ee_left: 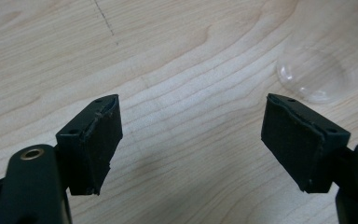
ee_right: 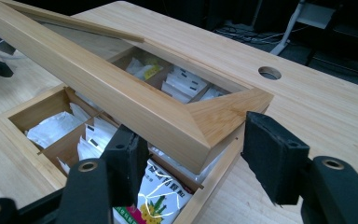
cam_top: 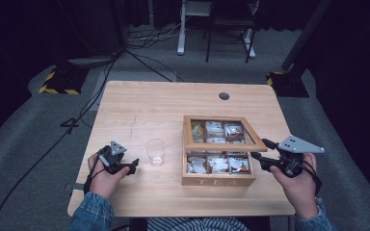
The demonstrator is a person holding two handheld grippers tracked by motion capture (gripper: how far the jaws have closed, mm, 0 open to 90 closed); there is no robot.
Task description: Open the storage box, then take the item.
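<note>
tea box (cam_top: 218, 181): pale wood, matt | cup (cam_top: 155, 151): clear plastic | sachets (ee_right: 161, 196): glossy

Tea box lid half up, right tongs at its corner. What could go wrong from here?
1. The lid is raised at a slant, and the right tongs straddle its corner without clearly pressing it; it may drop back onto the tea box.
2. Tea bags sit under that edge and could get pinched.
3. The clear cup near the left tongs could tip.

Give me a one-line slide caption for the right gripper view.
Right gripper at the corner of the half-raised lid of a wooden tea box, sachets visible in its compartments.
</note>
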